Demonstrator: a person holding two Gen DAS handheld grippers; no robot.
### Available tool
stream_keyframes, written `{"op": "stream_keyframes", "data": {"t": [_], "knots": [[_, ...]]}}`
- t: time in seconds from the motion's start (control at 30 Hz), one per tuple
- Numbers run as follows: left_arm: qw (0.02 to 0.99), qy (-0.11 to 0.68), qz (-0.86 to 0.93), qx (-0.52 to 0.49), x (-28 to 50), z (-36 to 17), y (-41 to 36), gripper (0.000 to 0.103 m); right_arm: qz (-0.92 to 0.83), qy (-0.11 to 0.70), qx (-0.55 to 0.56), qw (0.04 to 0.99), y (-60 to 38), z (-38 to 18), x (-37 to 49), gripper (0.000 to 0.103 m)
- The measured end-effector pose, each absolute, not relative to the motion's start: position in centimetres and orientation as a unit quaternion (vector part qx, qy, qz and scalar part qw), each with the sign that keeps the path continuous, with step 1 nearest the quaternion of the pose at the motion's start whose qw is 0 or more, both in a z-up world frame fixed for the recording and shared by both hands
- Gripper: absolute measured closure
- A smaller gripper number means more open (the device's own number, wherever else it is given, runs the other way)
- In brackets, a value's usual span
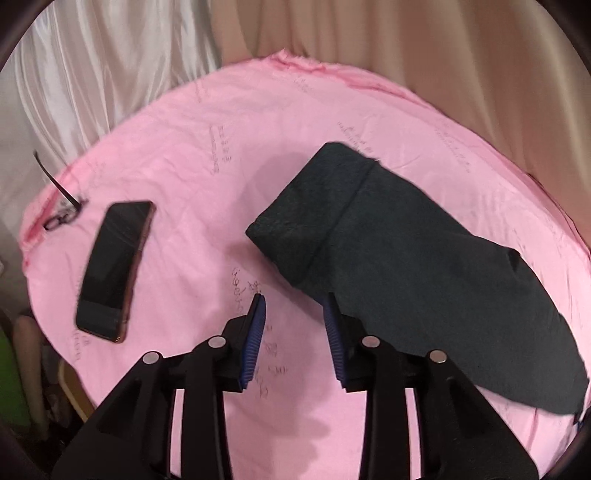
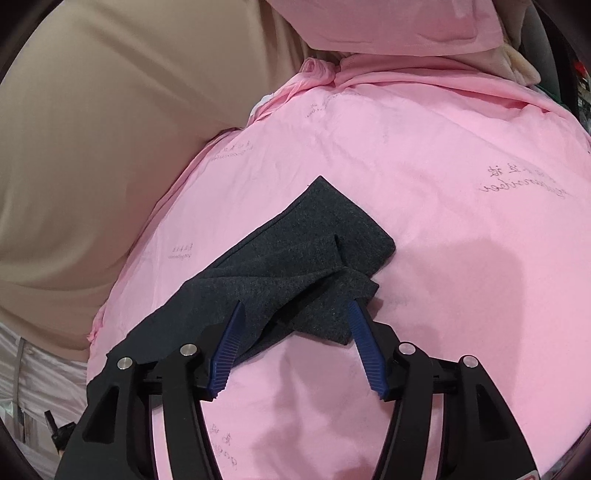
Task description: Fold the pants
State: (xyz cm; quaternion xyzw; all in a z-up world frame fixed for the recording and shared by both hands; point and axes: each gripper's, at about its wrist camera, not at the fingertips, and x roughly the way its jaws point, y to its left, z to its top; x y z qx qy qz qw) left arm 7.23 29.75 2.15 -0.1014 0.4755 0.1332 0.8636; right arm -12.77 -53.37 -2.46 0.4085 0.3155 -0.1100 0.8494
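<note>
Dark grey folded pants point(image 1: 388, 258) lie on the pink sheet point(image 1: 207, 155), running from the centre toward the lower right. My left gripper point(image 1: 294, 297) is open just off the pants' near left corner, its blue pads point(image 1: 255, 339) bare over the sheet. In the right wrist view the pants point(image 2: 295, 254) lie as a rumpled folded stack with a loose flap on top. My right gripper point(image 2: 296, 302) is open, its blue fingers point(image 2: 364, 339) straddling the near edge of the cloth without pressing on it.
A black phone point(image 1: 114, 269) lies on the sheet at the left, with dark-framed glasses point(image 1: 62, 218) beyond it near the edge. Beige curtain point(image 1: 406, 55) and white satin cloth point(image 1: 92, 74) hang behind. A pink pillow point(image 2: 388, 26) sits at the far end of the bed.
</note>
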Motion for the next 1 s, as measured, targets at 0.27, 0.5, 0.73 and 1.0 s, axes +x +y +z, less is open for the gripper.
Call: {"op": "stream_keyframes", "data": {"t": [0.27,0.5,0.73,1.0], "knots": [[0.884,0.457,0.027,-0.095,6.9,3.7,22.1,0.060,-0.064,0.337,0.495,0.798,-53.8,-4.7,-8.8,0.045],[0.877,0.472,-0.024,-0.089,8.0,1.6,16.9,0.059,-0.030,0.245,0.407,0.879,-52.9,1.6,-7.7,0.097],[0.865,0.498,-0.005,-0.056,9.0,-1.8,15.8,0.059,-0.122,0.372,0.342,0.854,-54.9,-5.9,-8.1,0.100],[0.863,0.502,0.017,-0.043,9.1,-3.1,15.8,0.058,-0.126,0.342,0.353,0.862,-55.3,-4.7,-9.5,0.063]]}}
